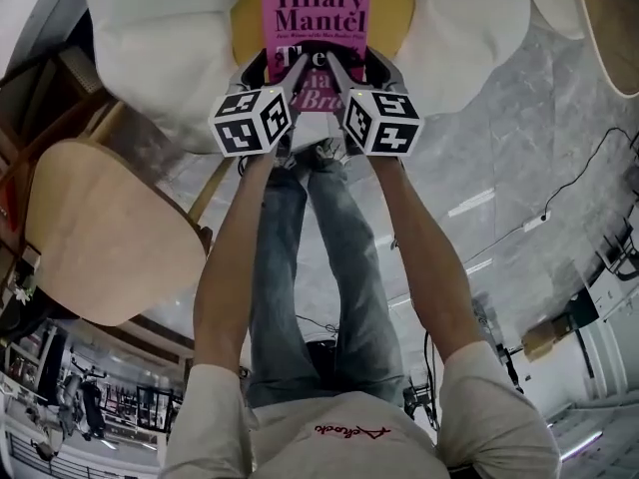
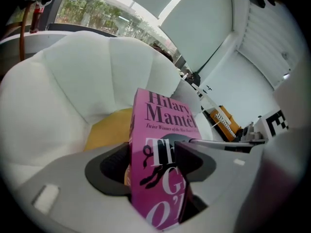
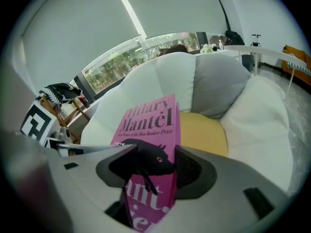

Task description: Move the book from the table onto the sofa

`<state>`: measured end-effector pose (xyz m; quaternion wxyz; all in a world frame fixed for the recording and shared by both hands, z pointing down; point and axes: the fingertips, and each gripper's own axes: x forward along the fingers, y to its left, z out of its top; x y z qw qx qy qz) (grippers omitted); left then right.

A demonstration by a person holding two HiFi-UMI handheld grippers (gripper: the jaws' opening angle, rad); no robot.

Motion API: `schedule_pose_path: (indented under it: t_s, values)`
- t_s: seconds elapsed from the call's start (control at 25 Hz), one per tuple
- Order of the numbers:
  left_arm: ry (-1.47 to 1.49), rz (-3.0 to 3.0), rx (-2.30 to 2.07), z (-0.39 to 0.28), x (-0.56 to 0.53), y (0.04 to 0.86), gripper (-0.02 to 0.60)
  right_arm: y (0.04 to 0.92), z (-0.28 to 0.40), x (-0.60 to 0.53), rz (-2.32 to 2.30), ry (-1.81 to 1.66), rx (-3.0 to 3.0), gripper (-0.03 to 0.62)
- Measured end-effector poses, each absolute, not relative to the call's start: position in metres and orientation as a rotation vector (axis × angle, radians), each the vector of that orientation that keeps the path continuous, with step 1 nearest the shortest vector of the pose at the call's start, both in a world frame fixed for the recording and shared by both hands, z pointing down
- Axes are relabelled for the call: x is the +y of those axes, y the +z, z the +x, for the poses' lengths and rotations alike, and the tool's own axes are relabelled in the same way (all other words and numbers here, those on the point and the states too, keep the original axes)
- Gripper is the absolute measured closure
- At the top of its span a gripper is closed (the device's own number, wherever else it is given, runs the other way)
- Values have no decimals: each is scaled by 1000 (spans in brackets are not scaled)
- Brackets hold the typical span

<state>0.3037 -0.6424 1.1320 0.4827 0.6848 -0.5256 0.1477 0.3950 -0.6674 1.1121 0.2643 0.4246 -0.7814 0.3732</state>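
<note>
Forearms (image 1: 232,267) come up from the bottom of the head view, one gripper in each hand. Far left is a round wooden piece of furniture (image 1: 100,238), off the sofa and not involved. Left gripper (image 2: 154,155) is clamped on the lower part of the pink book (image 1: 316,13), one pad on each face. Right gripper (image 3: 153,161) is clamped on the same end, beside it. Book is upright-ish, title end away from the person, over the yellow seat cushion (image 1: 394,3) of the white sofa (image 1: 150,28), near the cushion's front edge. Can't tell if it touches the cushion yet. Risks: both grips sit on one end, so the free top is unsupported and could swing or sag. If one gripper lets go before the other, the book likely twists in the remaining pinch. Letting go while it stands on edge could tip it back over the front edge onto the floor. Cushion looks soft and domed, so it may slide. Safer to lay it flat first.
</note>
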Motion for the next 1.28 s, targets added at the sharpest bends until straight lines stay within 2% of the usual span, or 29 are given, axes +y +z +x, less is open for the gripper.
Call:
schedule_pose_path:
  t_s: [0.64, 1.04, 1.28]
  values:
    - [408, 1564, -1300, 297, -645, 1216, 299, 1200, 386, -679, 1059, 1080, -2015, 352]
    - [403, 1600, -1338, 291, -657, 1200, 299, 1196, 385, -680, 1022, 1074, -2023, 352]
    - [437, 1657, -1347, 282, -655, 1160, 299, 1157, 397, -678, 1071, 1001, -2033, 352]
